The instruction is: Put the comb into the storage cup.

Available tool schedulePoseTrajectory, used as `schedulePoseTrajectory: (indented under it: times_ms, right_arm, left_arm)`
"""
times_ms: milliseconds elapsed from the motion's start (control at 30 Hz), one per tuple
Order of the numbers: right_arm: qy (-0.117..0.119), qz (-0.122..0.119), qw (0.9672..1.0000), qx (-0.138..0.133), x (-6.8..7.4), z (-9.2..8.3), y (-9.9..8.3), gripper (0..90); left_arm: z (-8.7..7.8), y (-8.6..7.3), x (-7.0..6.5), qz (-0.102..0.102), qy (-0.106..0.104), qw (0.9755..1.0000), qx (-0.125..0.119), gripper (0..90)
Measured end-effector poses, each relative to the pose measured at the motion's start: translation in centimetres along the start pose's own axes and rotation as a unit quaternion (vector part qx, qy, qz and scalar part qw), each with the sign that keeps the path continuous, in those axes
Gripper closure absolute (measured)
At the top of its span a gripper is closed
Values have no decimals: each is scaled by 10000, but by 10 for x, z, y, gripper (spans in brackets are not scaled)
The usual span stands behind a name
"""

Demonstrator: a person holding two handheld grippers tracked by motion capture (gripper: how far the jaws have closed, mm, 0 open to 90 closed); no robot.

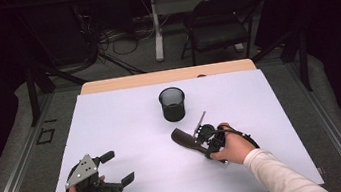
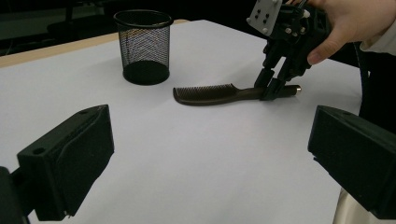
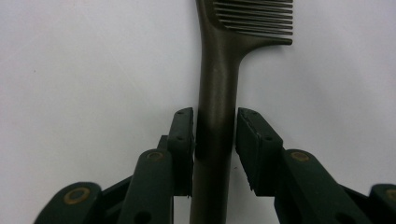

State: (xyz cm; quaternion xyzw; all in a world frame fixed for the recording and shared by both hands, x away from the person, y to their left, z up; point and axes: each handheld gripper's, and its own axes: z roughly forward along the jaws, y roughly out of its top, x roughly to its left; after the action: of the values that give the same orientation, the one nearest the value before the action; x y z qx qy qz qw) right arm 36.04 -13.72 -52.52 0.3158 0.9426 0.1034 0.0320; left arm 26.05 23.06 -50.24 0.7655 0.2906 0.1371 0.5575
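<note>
High view: a white surface (image 1: 128,132) carries a mesh cup (image 1: 172,103) and a dark comb (image 1: 187,140); behind stand a folding chair (image 1: 221,23) and cables on grey floor. Left gripper view: the left hand-held gripper (image 2: 205,154) gapes wide, holding nothing. Right gripper view: the right hand-held gripper (image 3: 215,149) straddles the comb's handle, one pad touching, the other just clear. No writing legible.
</note>
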Motion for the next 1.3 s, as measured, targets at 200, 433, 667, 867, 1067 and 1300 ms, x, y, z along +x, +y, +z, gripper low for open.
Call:
schedulePoseTrajectory:
  times_ms: [200,433,667,867,1067,1300]
  right_arm:
    - [10,29,10000,95,0,2,0,700]
    - [12,59,10000,64,-1,2,0,713]
    - [12,126,9999,59,-1,3,0,722]
    - [32,295,9995,63,-1,3,0,724]
    - [42,308,9995,79,-2,3,0,725]
    - [40,328,9994,73,-1,3,0,727]
  left_arm:
    - [0,0,0,-13,4,10000,-3,4]
    - [0,0,0,-16,11,10000,11,4]
    - [0,0,0,-5,-7,10000,25,4]
    - [0,0,0,1,-7,10000,33,4]
    - [0,0,0,-16,1,10000,40,4]
    - [1,0,0,-19,-1,10000,39,4]
